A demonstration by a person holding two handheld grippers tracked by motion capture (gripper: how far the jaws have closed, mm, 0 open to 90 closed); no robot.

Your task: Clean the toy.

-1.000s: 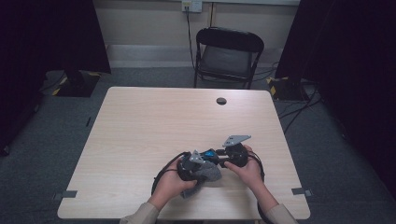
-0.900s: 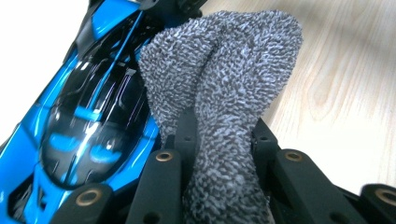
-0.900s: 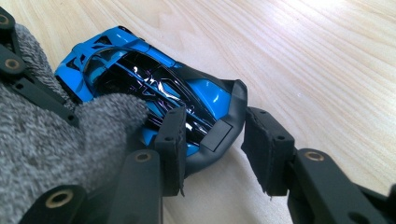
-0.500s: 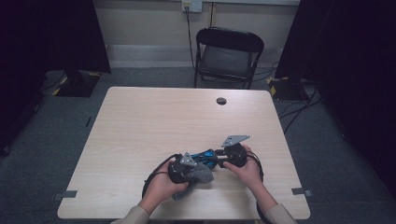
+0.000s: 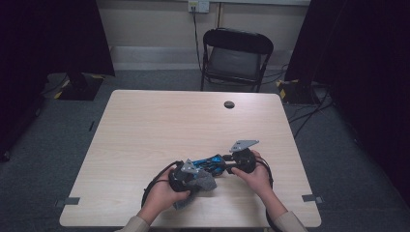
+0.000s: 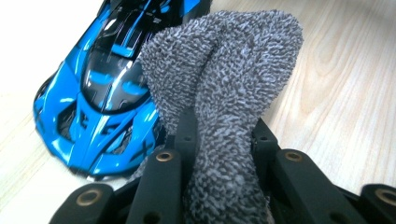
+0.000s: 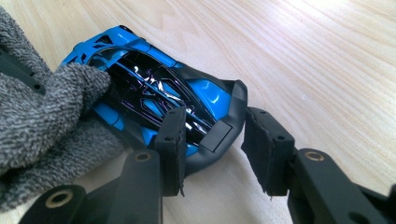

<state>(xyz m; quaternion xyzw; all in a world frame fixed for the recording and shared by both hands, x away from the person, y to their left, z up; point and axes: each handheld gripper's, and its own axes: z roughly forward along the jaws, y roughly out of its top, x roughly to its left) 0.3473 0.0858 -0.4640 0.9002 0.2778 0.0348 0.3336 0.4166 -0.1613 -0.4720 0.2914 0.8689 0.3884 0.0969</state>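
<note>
Toy car: a blue and black model car [image 5: 209, 163] lies on the table, low in the high view and a little right of centre, between the two grippers.
Car close up: in the left gripper view its nose [image 6: 100, 100] sits at the left of the frame; in the right gripper view its tail points to the lower middle.
Cloth: a grey terry cloth [image 6: 224, 102] touches the car's roof and side.
Left gripper: the left gripper [image 5: 186, 176] has its jaws clamped tight on the cloth, which bulges out above them.
Right gripper: the right gripper [image 7: 212, 149] stands partly open around the car's tail; one pad touches the tail, the other stands just clear.
Table: a pale wooden table [image 5: 159, 121] with a dark round grommet [image 5: 229, 104] near its upper edge.
Background: a black folding chair [image 5: 236, 55] at the top centre.
</note>
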